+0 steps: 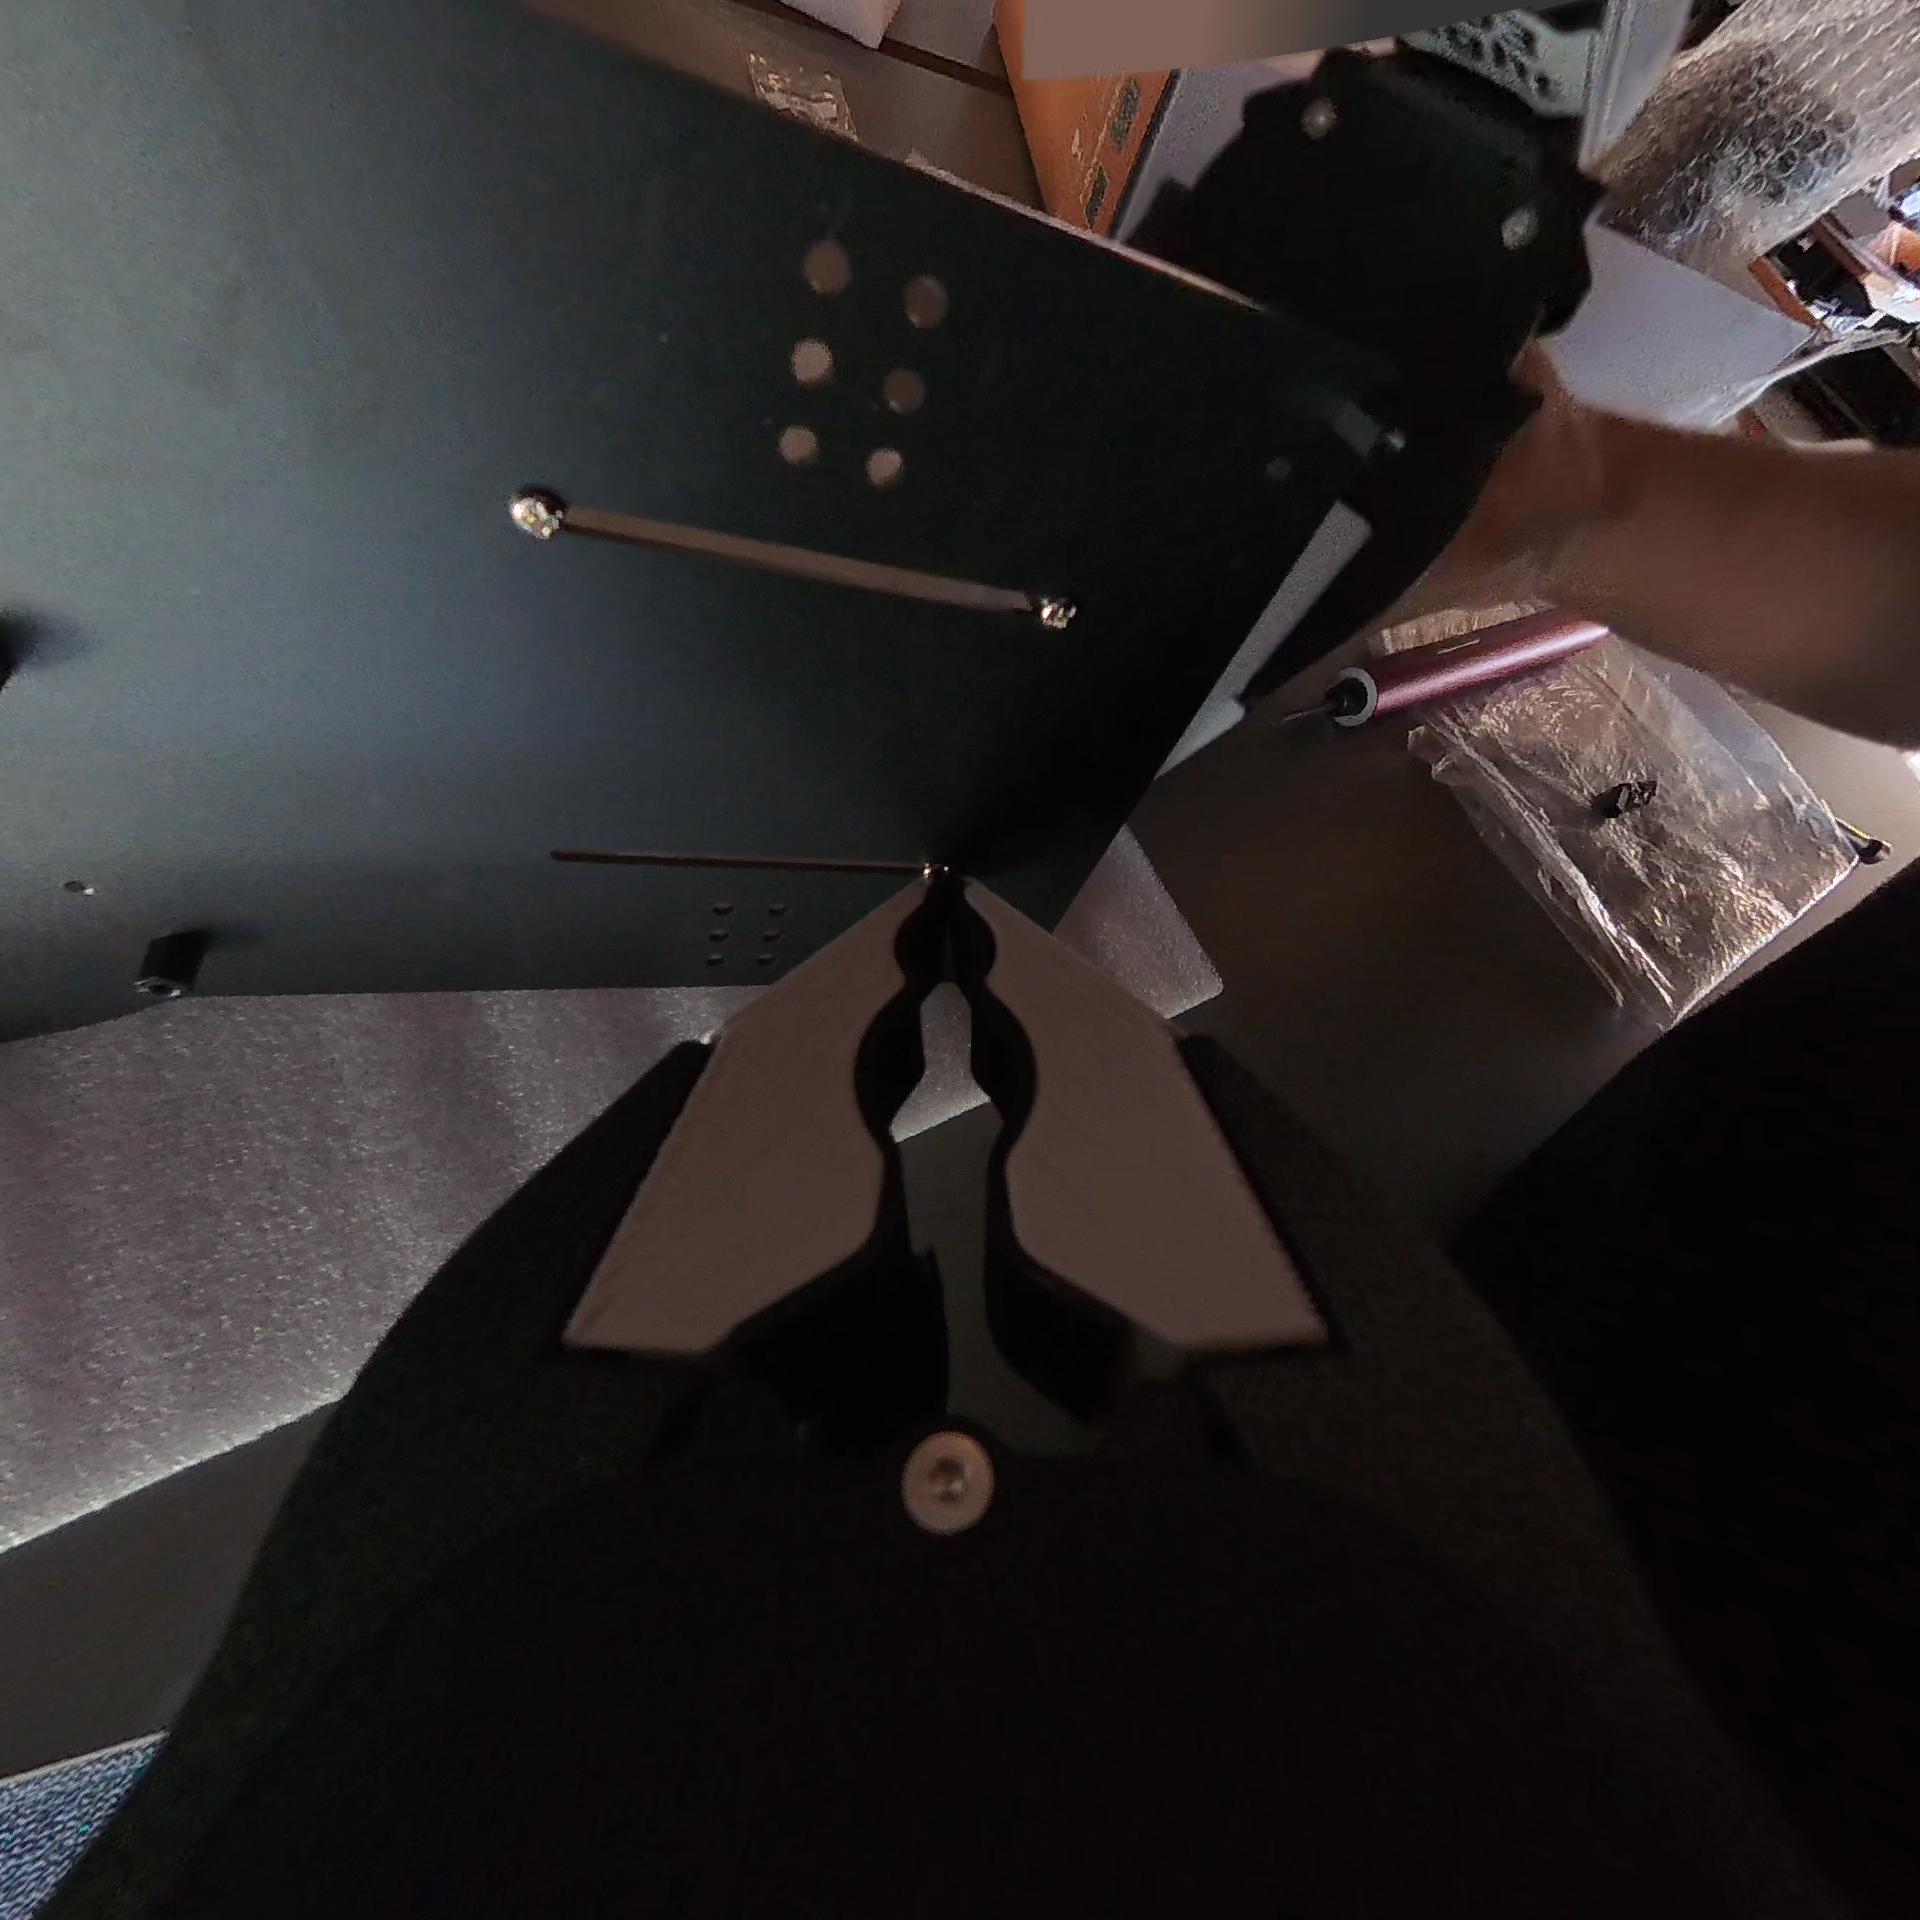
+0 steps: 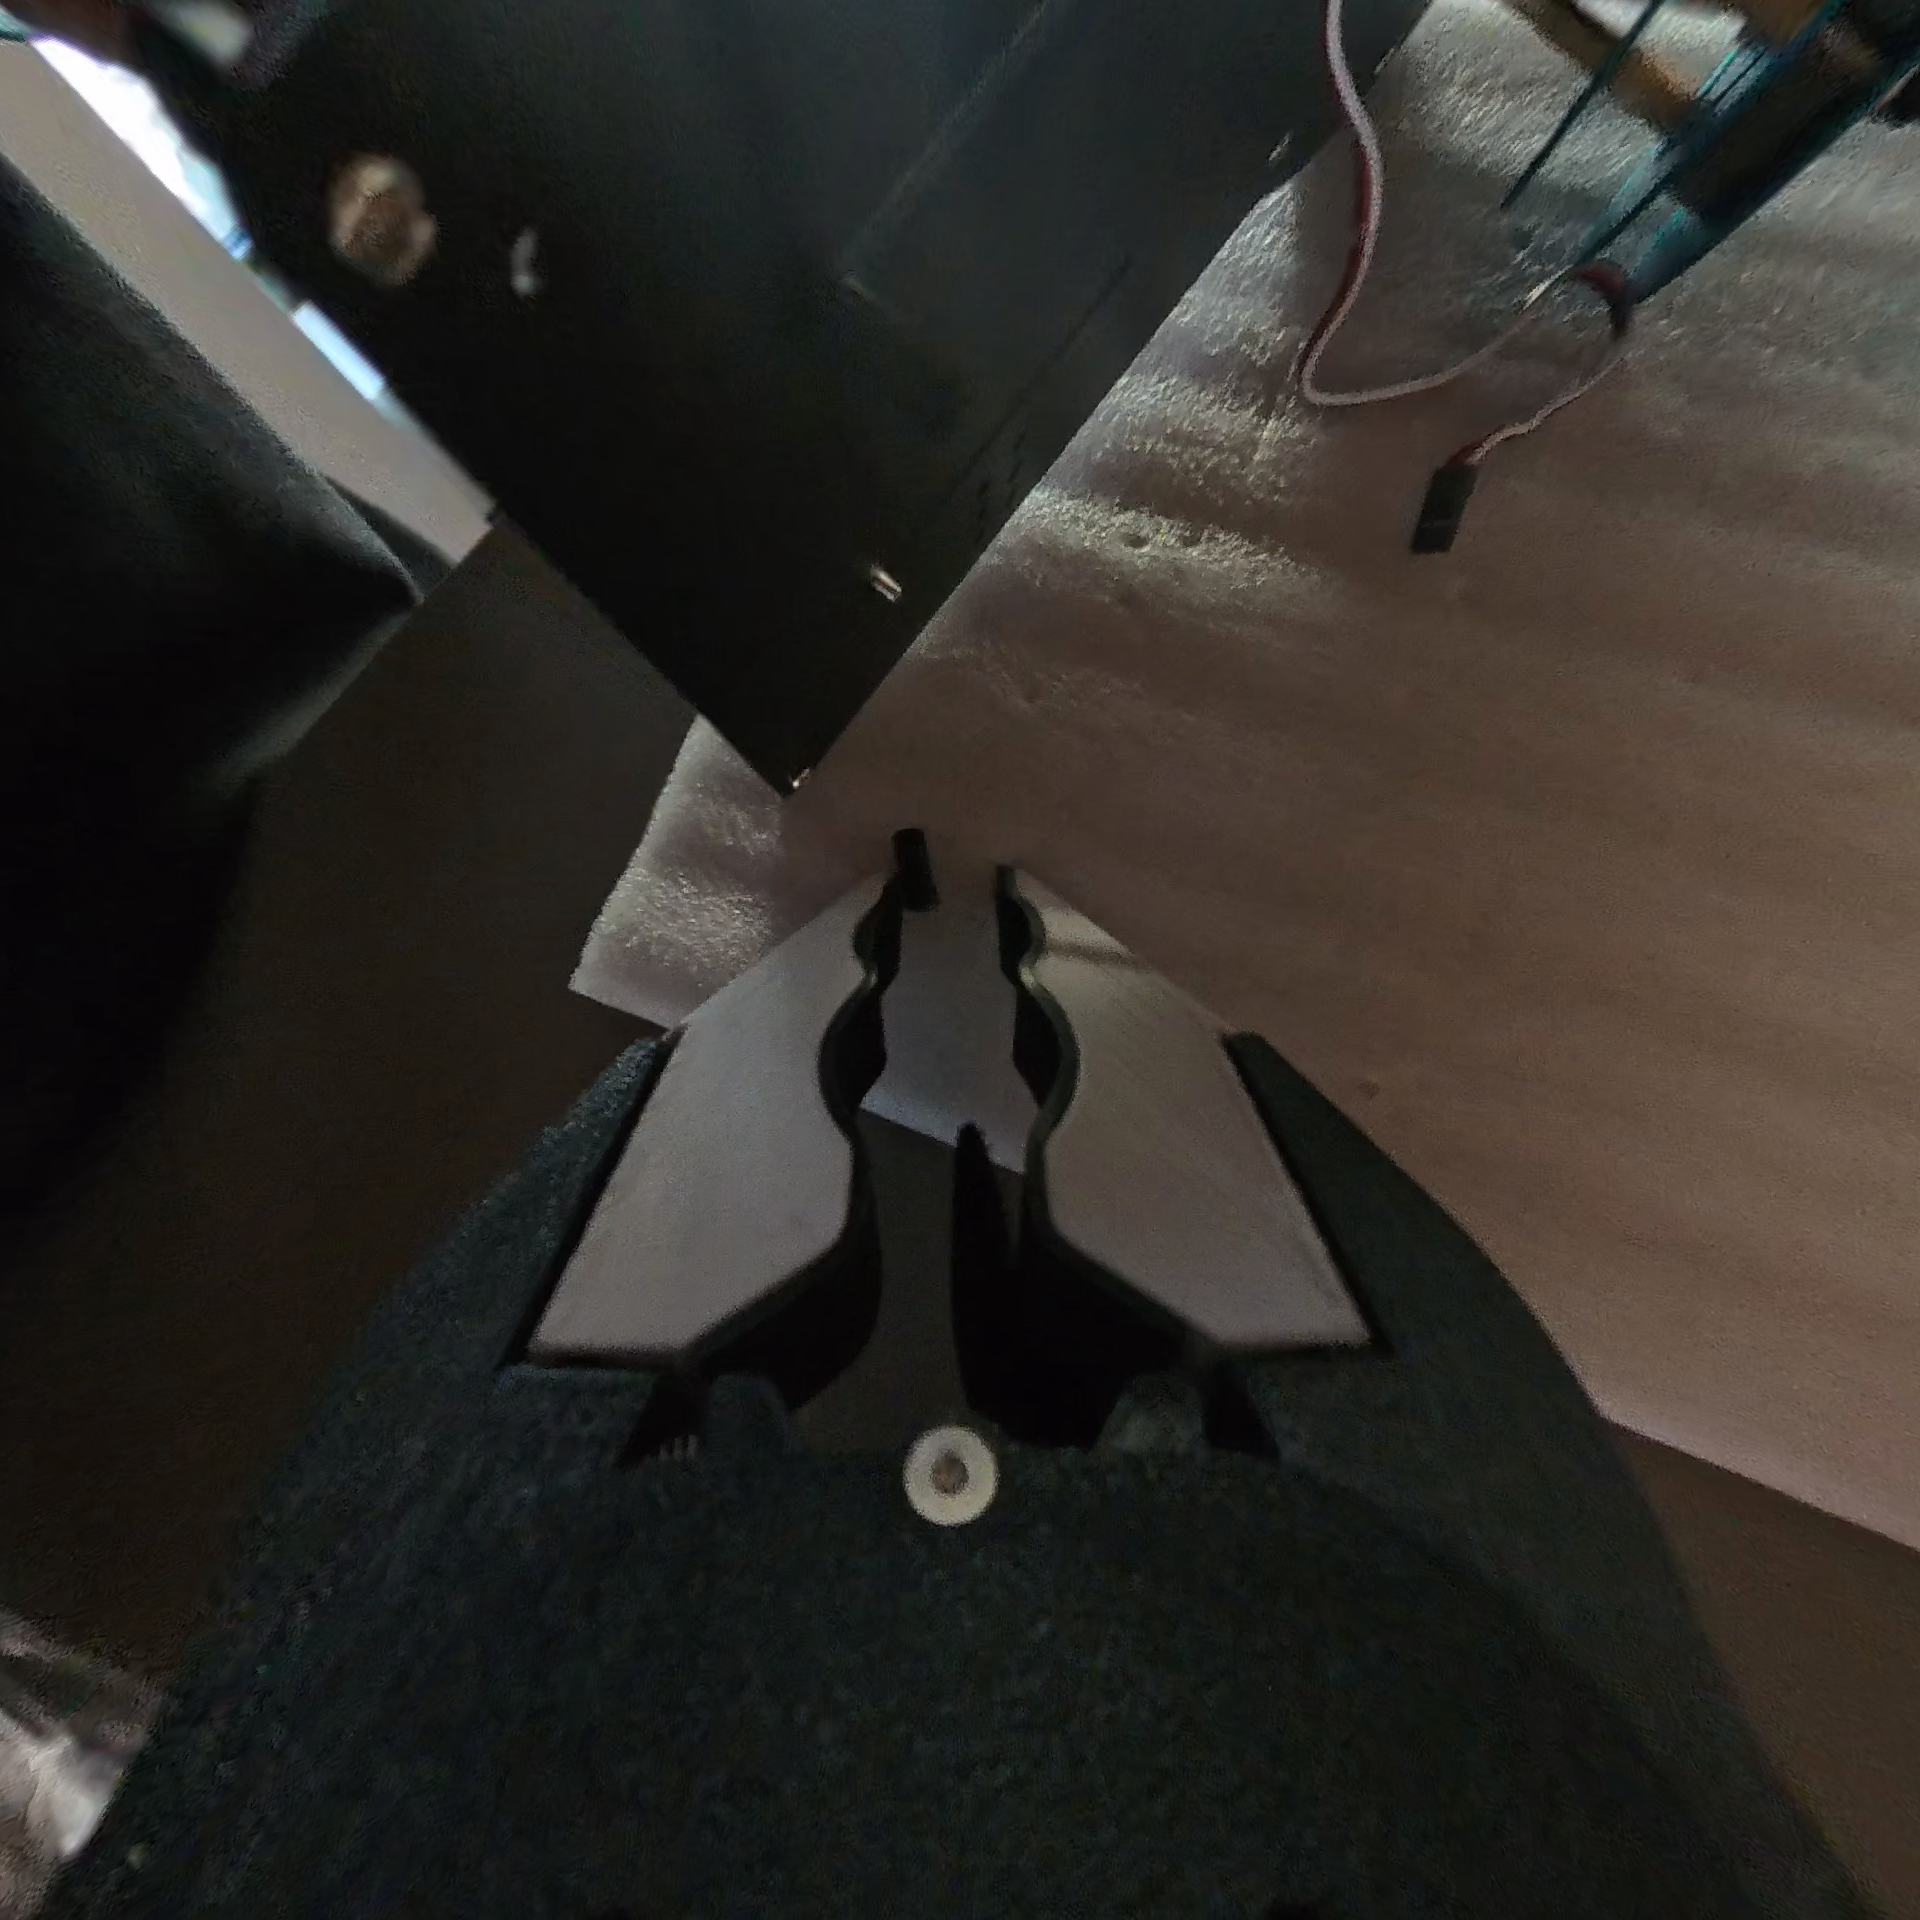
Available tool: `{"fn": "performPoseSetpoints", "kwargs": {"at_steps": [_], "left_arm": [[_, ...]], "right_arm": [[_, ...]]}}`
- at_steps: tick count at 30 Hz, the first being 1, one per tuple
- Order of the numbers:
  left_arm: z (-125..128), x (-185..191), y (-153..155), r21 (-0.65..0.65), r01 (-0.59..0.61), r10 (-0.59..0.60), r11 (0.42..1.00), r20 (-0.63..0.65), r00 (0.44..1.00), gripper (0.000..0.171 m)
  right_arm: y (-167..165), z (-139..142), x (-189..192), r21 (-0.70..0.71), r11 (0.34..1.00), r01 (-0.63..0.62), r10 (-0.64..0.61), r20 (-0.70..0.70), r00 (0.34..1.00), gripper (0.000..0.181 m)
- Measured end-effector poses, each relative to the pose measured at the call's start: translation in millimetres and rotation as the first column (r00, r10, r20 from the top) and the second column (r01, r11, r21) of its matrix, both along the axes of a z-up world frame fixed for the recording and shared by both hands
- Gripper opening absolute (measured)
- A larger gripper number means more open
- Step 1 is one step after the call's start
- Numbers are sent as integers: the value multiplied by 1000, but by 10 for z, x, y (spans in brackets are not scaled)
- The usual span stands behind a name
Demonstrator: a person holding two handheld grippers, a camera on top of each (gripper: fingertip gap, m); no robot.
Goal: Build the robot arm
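Observation:
My left gripper (image 1: 945, 912) has its white fingers (image 1: 821, 1122) closed, pinching the near end of a thin dark metal rod (image 1: 748, 859). The rod lies across a black metal panel (image 1: 364, 416) with round holes and a silver bar (image 1: 800, 566) screwed on at both ends. My right gripper (image 2: 945, 885) is open just above a white foam sheet (image 2: 1351, 779). A small black standoff (image 2: 914, 864) stands on the foam between its tips, close to the left fingertip. The black panel's corner (image 2: 675, 468) lies just beyond. The right gripper also shows in the left wrist view (image 1: 1403, 166), held by a hand (image 1: 1662, 551).
A maroon screwdriver (image 1: 1475, 660) lies on a clear plastic bag (image 1: 1642, 821) right of the panel. A black standoff (image 1: 161, 966) stands on the panel's near left part. White foam (image 1: 312, 1195) lies under the panel. Thin wires with a black connector (image 2: 1439, 509) lie on the foam. About 6 cm separates my left fingertips from my right.

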State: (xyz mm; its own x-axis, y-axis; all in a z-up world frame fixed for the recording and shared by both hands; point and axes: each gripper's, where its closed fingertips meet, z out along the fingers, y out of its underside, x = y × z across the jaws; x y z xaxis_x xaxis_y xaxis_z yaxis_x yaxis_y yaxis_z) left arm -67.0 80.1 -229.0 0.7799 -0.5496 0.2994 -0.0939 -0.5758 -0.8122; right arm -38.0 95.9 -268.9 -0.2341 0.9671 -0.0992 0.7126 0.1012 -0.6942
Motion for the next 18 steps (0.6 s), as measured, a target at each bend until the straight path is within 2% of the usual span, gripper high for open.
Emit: {"fn": "performPoseSetpoints", "kwargs": {"at_steps": [3, 4, 5, 10, 14, 18], "left_arm": [[1, -1, 0, -5, -3, 3, 1000, 14, 1000, 0], [2, 0, -1, -7, -3, 4, 1000, 15, 1000, 0], [1, 0, 1, -6, -3, 3, 1000, 12, 1000, 0], [2, 1, 2, -8, -8, 8, 1000, 9, 1000, 0], [2, 1, 3, -8, -14, 14, 1000, 14, 1000, 0], [2, 2, 2, -9, -13, 13, 1000, 14, 1000, 0]], "right_arm": [[-4, 4, 8, 66, 998, 3, -1, -38, 999, 17], [-29, 11, 11, 75, 997, -13, 15, -35, 999, 10], [-62, 15, 8, 75, 997, -29, 32, -34, 999, 6], [-13, 119, -7, 64, 994, -86, 91, -82, 992, 5], [74, 346, -107, 123, 970, -210, 233, -218, 948, 5], [38, 373, -219, 218, 906, -364, 413, -264, 871, 5]]}}
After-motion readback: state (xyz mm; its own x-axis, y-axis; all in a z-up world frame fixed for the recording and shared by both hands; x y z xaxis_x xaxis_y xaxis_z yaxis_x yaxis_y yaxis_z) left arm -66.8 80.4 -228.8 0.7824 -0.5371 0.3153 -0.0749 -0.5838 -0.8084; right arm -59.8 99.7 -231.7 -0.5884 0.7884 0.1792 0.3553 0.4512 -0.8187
